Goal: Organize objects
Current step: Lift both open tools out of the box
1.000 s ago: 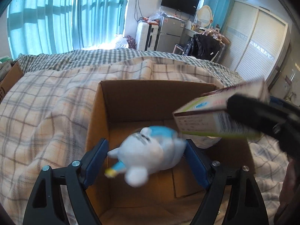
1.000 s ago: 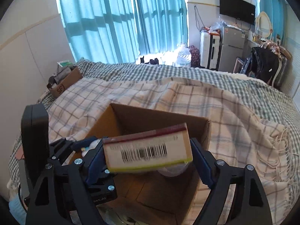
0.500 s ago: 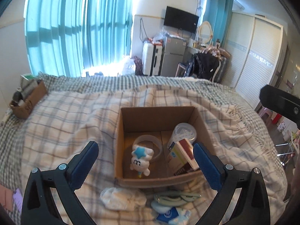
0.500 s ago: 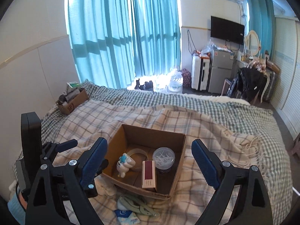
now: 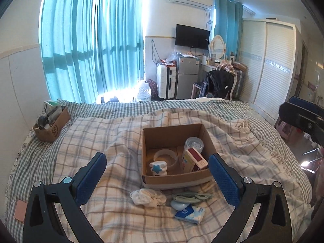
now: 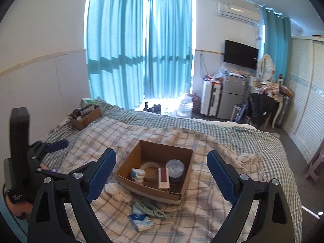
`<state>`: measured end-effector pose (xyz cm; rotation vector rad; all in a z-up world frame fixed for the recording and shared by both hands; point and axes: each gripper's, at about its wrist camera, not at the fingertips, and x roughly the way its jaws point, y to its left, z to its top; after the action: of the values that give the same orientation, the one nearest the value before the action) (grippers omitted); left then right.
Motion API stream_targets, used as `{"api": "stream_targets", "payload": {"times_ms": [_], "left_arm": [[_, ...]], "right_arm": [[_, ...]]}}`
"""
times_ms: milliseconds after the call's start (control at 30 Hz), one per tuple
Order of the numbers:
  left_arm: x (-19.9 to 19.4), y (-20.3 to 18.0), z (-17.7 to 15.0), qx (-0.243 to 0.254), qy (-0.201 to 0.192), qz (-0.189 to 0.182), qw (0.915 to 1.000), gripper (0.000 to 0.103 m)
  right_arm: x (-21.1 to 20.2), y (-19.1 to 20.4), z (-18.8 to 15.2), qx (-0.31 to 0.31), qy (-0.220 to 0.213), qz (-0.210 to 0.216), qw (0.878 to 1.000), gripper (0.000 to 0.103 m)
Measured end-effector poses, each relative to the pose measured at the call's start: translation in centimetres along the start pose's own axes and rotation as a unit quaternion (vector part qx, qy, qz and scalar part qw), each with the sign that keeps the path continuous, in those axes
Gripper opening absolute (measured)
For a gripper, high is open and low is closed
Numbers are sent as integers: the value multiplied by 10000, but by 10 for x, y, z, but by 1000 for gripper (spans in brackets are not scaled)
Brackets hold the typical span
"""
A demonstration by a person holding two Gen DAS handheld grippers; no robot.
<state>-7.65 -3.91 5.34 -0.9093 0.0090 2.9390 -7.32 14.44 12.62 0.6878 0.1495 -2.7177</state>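
A cardboard box [image 5: 172, 179] [image 6: 154, 191] sits on the plaid blanket. Inside it are a white-and-blue plush toy [image 5: 158, 168] [image 6: 138, 175], a tape ring [image 5: 165, 158] [image 6: 150, 169], a carton with a red top [image 5: 194, 160] [image 6: 163, 178] and a clear lidded jar [image 5: 194, 144] [image 6: 175, 167]. In front of the box lie white socks [image 5: 147, 196] [image 6: 119, 191], a green bundle [image 5: 192, 196] [image 6: 151, 208] and a blue tissue pack [image 5: 189, 212] [image 6: 141, 221]. My left gripper [image 5: 158, 179] and right gripper [image 6: 161, 177] are both open, empty and held back high above the bed.
A second cardboard box of items [image 5: 51, 124] [image 6: 86, 115] stands at the bed's far left. Beyond the bed are teal curtains, a fridge [image 5: 186, 77], a suitcase and a chair with a black jacket [image 5: 219, 84]. A wardrobe [image 5: 271, 64] is at the right.
Both grippers let go of the plush toy and the carton, which now sit in the box. Both have pulled back and up, away from the box.
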Motion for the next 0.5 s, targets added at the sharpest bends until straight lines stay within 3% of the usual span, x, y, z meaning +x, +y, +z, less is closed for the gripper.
{"api": "stream_targets", "payload": {"times_ms": [267, 500], "left_arm": [[18, 8, -50, -255, 256, 172, 9992, 103], [64, 16, -115, -508, 836, 346, 9946, 103]], "right_arm": [[22, 5, -43, -90, 113, -36, 9999, 91], [80, 14, -105, -215, 643, -152, 9976, 91]]}}
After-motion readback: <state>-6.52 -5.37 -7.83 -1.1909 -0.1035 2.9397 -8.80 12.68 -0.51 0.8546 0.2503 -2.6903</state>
